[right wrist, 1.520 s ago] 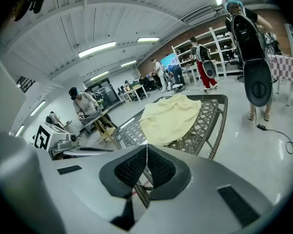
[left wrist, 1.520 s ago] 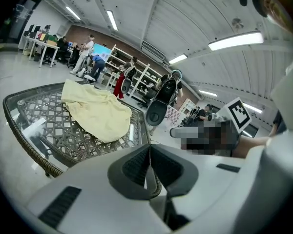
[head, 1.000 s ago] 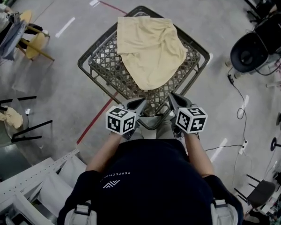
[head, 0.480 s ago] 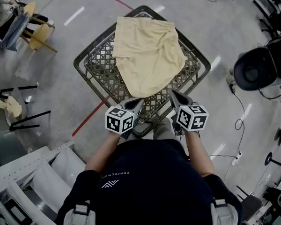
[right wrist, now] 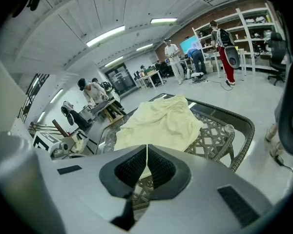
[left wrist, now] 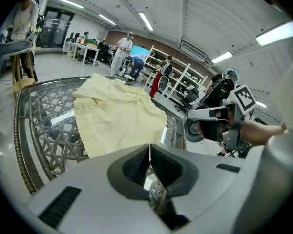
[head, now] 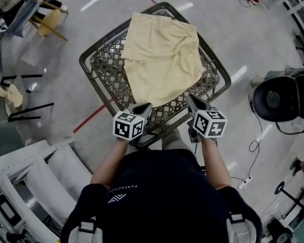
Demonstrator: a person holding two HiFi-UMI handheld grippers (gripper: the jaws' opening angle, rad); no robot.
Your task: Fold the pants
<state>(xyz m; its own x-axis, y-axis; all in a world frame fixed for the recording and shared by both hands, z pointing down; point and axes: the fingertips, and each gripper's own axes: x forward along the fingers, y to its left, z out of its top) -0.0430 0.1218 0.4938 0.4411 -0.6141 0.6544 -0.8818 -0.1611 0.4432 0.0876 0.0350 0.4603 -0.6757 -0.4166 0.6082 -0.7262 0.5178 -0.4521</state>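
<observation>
As seen from the head cam looking steeply down, a person in a dark top stands at a table on a grey concrete floor, w/ a gripper in each hand. In the far-left top corner is a yellow chair [head: 46,20]. Below it, thin black frames [head: 25,92] lie on the floor, and white racks [head: 38,178] fill the bottom-left corner. A red floor line [head: 88,125] runs diagonally up to the table's near-left side. The woven lattice table [head: 99,70] sits corner-on, so it looks diamond-shaped, and its open weave shows all round the cloth. The left gripper [head: 143,107] [left wrist: 150,146], w/ a black-and-white marker cube on top, points down at the table's near edge. Its jaws are pressed together w/ nothing btwn them. The pants [head: 162,59] [left wrist: 117,116] [right wrist: 161,123] are pale yellow and rumpled. They lie spread on the tabletop from the far corner down toward the near edge. Their nearest tip falls btwn the two grippers, and in both gripper views the cloth lies just beyond the jaw tips, not gripped. The right gripper [head: 193,99] [right wrist: 147,148], also w/ a marker cube, mirrors the left at the near edge, w/ its jaws likewise closed and empty. It also shows at right in the left gripper view [left wrist: 219,113]. To the right of the table stands a black office chair [head: 276,97], and a thin cable [head: 253,146] trails over the floor. The gripper views show a big workshop bkgd w/ ceiling strip lights, shelving and several people standing well away.
</observation>
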